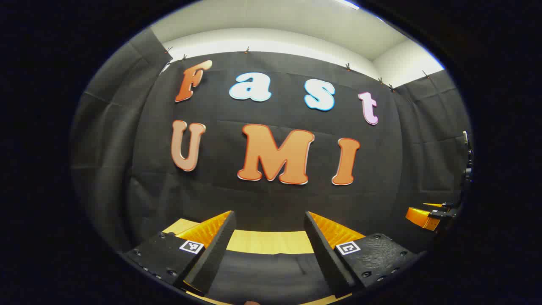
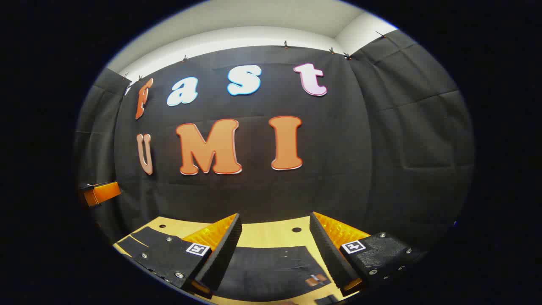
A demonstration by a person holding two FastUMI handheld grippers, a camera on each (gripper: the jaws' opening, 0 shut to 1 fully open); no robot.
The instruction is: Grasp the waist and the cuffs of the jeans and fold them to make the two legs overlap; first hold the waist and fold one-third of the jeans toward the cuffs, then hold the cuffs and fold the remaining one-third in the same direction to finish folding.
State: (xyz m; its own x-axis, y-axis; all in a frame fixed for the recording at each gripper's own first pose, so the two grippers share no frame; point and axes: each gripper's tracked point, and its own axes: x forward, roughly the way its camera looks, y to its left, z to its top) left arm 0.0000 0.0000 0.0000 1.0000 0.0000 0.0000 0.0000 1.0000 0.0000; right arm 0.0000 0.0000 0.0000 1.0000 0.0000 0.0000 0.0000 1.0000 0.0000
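Dark jeans [image 2: 266, 267] lie flat on a light wooden table [image 2: 271, 235] in the right gripper view, with a small brown patch near the waist edge. My right gripper [image 2: 275, 243] hangs open above them, nothing between its fingers. In the left gripper view the dark jeans [image 1: 262, 273] spread below my left gripper [image 1: 269, 241], which is open and holds nothing. The other gripper [image 1: 427, 216] shows far off at the right edge of that view, and the left one [image 2: 99, 192] shows at the left edge of the right gripper view.
A strip of bare wooden table [image 1: 271, 241] runs beyond the jeans up to the black cloth wall. A small dark hole [image 2: 297, 229] sits in the tabletop past the jeans.
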